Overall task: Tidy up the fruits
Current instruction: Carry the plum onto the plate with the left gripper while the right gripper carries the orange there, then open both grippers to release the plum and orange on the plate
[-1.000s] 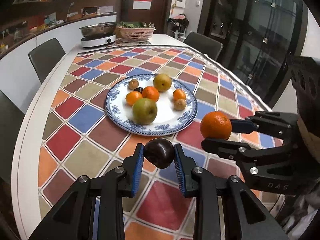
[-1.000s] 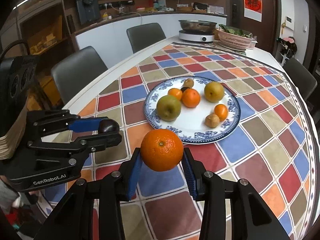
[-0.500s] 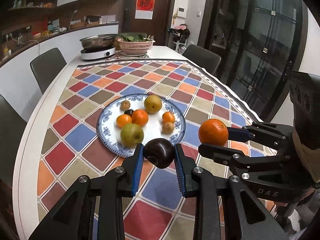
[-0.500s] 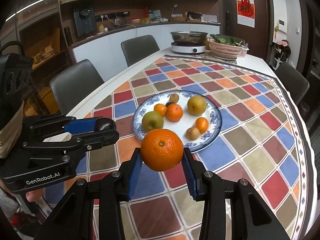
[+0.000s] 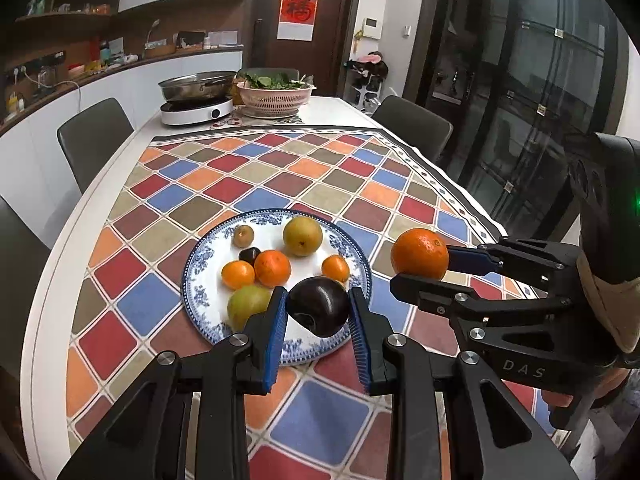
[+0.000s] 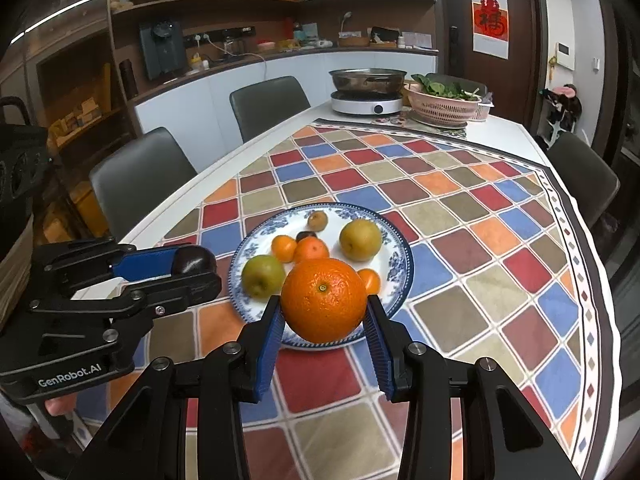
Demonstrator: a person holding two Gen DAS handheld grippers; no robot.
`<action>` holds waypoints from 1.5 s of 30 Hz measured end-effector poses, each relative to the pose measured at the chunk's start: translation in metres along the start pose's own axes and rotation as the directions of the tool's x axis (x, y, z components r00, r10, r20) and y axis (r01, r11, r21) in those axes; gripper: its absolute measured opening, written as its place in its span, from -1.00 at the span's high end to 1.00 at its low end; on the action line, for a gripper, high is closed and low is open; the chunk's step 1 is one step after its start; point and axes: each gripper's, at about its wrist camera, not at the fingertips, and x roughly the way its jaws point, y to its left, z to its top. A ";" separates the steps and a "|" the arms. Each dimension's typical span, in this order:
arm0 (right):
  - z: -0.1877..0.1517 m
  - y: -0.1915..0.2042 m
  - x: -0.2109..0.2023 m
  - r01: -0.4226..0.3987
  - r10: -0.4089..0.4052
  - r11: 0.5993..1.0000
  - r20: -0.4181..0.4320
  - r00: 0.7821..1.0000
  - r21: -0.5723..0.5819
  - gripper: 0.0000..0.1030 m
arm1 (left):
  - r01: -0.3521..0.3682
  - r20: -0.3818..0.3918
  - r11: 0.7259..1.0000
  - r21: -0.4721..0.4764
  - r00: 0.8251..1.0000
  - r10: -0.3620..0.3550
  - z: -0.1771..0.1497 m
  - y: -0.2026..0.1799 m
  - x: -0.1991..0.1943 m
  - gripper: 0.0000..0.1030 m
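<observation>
A blue-and-white plate [image 5: 200, 280] [image 6: 404, 264] on the checked tablecloth holds several fruits: a green apple [image 5: 246, 306] [image 6: 263, 275], a yellow pear [image 5: 302, 236] [image 6: 360, 239], small oranges and a small brown fruit. My left gripper [image 5: 319, 312] [image 6: 192, 266] is shut on a dark plum [image 5: 318, 306] [image 6: 194, 261], held above the plate's near edge. My right gripper [image 6: 323, 312] [image 5: 420, 266] is shut on a large orange [image 6: 323, 300] [image 5: 419, 253], held in the air to the right of the left gripper and near the plate's near side.
A hot plate with a steel pan [image 5: 196, 94] [image 6: 366, 94] and a pink basket of greens [image 5: 274, 94] [image 6: 444, 102] stand at the table's far end. Grey chairs [image 5: 94, 140] [image 6: 138, 176] line both sides. The tablecloth [image 5: 256, 172] reaches the table edges.
Both grippers have risen and pulled back from the plate, each keeping its fruit. The plate now sits lower and smaller in both views.
</observation>
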 end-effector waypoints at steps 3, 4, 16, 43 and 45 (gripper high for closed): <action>0.008 -0.006 0.010 -0.002 0.002 1.000 -0.008 1.000 -0.003 0.20 | -0.014 -0.013 1.000 -0.011 1.000 0.014 0.005 0.004 0.011 0.41; 0.010 -0.009 0.013 -0.001 0.001 1.000 -0.009 1.000 -0.002 0.20 | -0.013 -0.019 1.000 -0.016 1.000 0.013 0.007 0.006 0.015 0.41; 0.026 -0.025 0.059 -0.011 0.012 1.000 -0.049 0.999 0.012 0.20 | -0.015 -0.081 0.999 -0.040 0.997 0.011 0.015 0.021 0.055 0.41; 0.023 -0.031 0.085 0.008 -0.007 1.000 -0.043 0.999 0.025 0.03 | -0.102 -0.062 0.994 -0.043 0.993 0.099 0.018 0.038 0.056 -0.02; 0.022 -0.028 0.077 0.012 -0.011 1.000 -0.029 1.000 0.019 -0.09 | -0.108 -0.051 0.993 -0.038 0.993 0.106 0.017 0.036 0.050 -0.03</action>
